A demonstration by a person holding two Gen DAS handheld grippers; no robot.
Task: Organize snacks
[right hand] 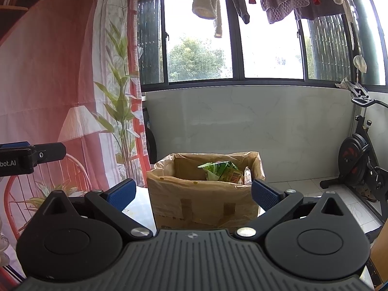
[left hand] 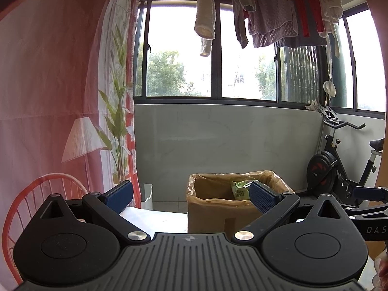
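Observation:
A cardboard box lined with a clear plastic bag stands ahead of both grippers; it also shows in the right wrist view. Green snack packets lie inside it, and one shows in the left wrist view. My left gripper is open and empty, held level in front of the box. My right gripper is open and empty, also facing the box. The right gripper's finger shows at the right edge of the left view; the left gripper shows at the left edge of the right view.
A printed red curtain hangs on the left. A white bin stands beside it. An exercise bike stands at the right. Laundry hangs above the windows. A pale table surface lies below the grippers.

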